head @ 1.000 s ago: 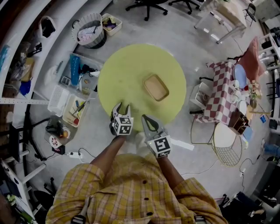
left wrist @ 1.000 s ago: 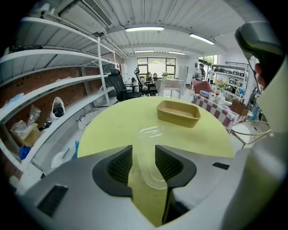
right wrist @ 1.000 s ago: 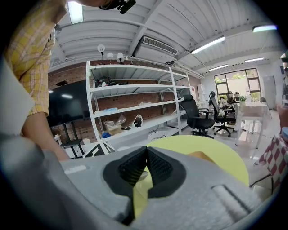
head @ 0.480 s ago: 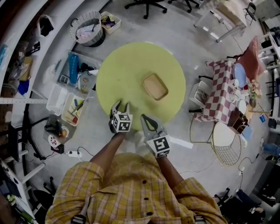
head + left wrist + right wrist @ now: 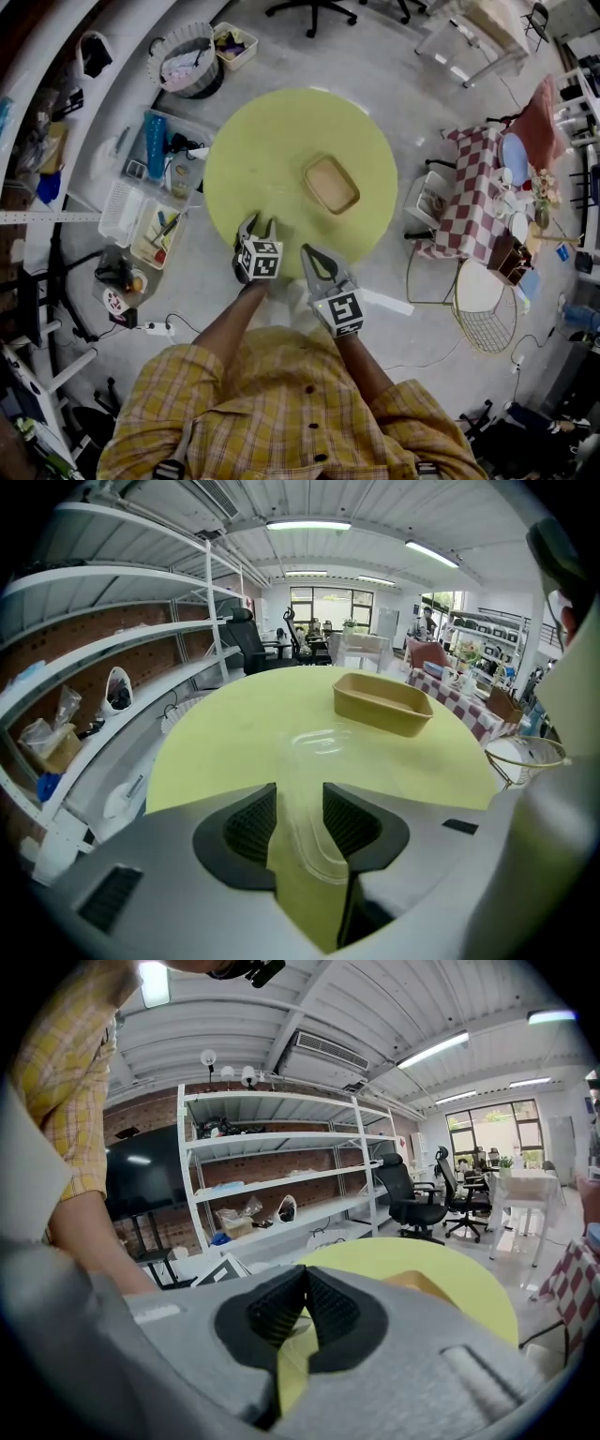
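Jaws of left gripper (image 5: 300,806) apart, clear lid (image 5: 317,746) between, unseen overhead.

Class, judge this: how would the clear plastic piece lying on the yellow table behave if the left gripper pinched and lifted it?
The clear plastic piece looks thin and see-through, so it is probably light and liable to flex. Its glossy surface may slip in the left gripper. Lying flat on the yellow table, it should slide, not roll.
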A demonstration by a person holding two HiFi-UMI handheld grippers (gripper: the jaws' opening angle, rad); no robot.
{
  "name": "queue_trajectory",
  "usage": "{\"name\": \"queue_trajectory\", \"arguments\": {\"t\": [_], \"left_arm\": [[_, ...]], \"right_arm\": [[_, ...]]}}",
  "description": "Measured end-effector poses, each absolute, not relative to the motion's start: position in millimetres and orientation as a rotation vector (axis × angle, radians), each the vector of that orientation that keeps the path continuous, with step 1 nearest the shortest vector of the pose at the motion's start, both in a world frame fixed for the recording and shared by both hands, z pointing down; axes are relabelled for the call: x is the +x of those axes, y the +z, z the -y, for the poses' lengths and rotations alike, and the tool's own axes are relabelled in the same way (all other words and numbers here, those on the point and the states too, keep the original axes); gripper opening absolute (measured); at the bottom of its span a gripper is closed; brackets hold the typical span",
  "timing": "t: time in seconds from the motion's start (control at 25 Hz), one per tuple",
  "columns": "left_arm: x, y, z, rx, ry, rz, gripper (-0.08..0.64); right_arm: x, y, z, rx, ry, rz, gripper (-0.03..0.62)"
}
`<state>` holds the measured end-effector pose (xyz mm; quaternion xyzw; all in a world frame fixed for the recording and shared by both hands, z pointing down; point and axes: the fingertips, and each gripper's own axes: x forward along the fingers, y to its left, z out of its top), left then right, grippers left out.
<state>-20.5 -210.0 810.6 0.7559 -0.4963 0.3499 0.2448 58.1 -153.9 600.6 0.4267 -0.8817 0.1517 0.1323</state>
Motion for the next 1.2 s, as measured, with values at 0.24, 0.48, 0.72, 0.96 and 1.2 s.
{"name": "queue_trajectory", "arguments": {"t": [0.24, 0.48, 0.72, 0.96, 1.2], "left_arm": [[-21, 816, 208, 2.038, 0.961, 1.347, 0.138], [-23, 821, 209, 2.010, 0.964, 1.341, 0.138], [-23, 826, 207, 1.999, 0.974, 1.330, 0.137], [-23, 831, 206, 1.984, 0.965, 1.310, 0.127], [-24, 830, 206, 1.984, 0.955, 1.303, 0.124]], "right_arm": [[57, 601, 153, 1.224, 0.432, 2.561, -0.003], [56, 601, 154, 1.218, 0.434, 2.557, -0.003], [57, 602, 152, 1.211, 0.419, 2.552, -0.003], [57, 603, 152, 1.212, 0.416, 2.551, -0.003], [56, 603, 151, 1.209, 0.420, 2.549, -0.003]]}}
